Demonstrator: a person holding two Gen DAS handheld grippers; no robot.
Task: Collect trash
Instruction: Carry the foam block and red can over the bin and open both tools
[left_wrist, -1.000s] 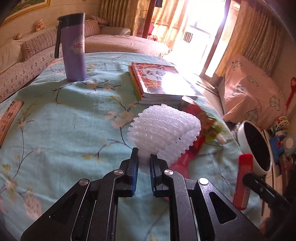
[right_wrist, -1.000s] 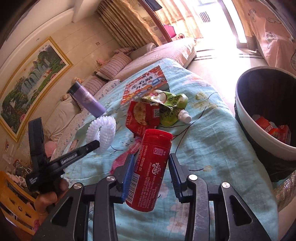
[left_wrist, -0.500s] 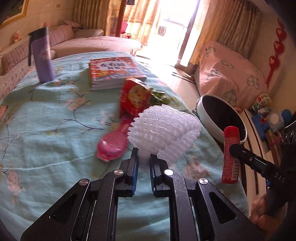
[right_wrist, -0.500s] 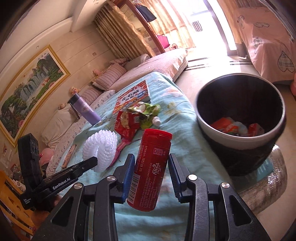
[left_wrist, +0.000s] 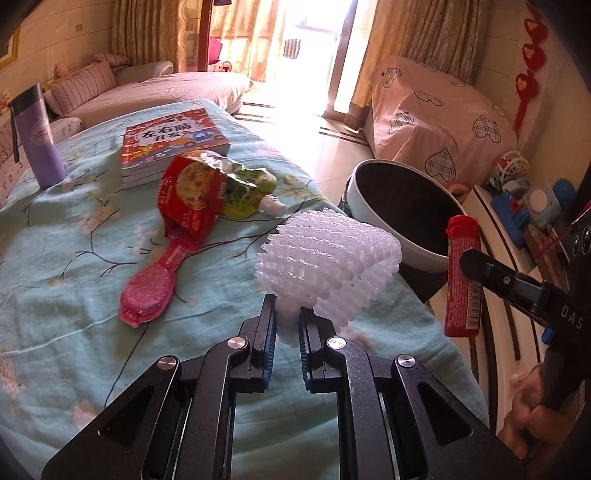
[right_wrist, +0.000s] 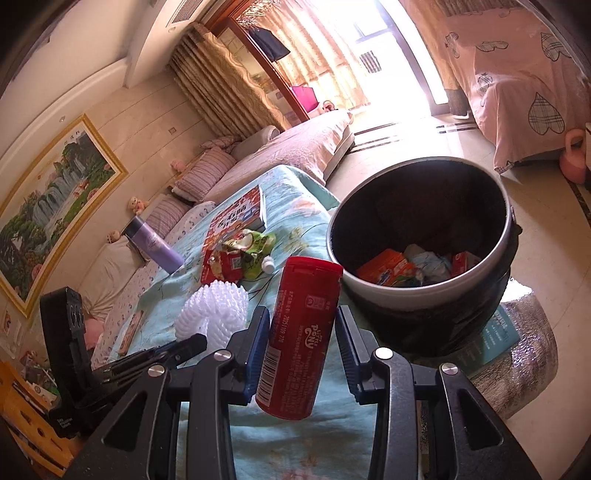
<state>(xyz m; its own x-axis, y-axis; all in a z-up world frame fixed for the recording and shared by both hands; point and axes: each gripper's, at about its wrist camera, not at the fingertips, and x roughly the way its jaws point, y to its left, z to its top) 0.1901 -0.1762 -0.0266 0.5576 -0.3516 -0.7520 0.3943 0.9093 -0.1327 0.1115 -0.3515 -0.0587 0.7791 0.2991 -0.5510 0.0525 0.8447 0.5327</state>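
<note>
Left gripper pinching the white foam fruit net, right gripper clamping the red candy tube, so I'd get squarely over the trash bin at frame right before releasing.

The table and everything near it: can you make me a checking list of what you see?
Surface: table under a blue flowered cloth.
Job's things: foam net, red tube, red packet, green pouch, pink wrapper; bin already holds trash.
Clutter: book, purple flask.
Grippers: left gripper shut on the foam net; right gripper shut on the red tube.
Cables: nothing seen.
Surroundings: sofa, curtains, bright doorway.
</note>
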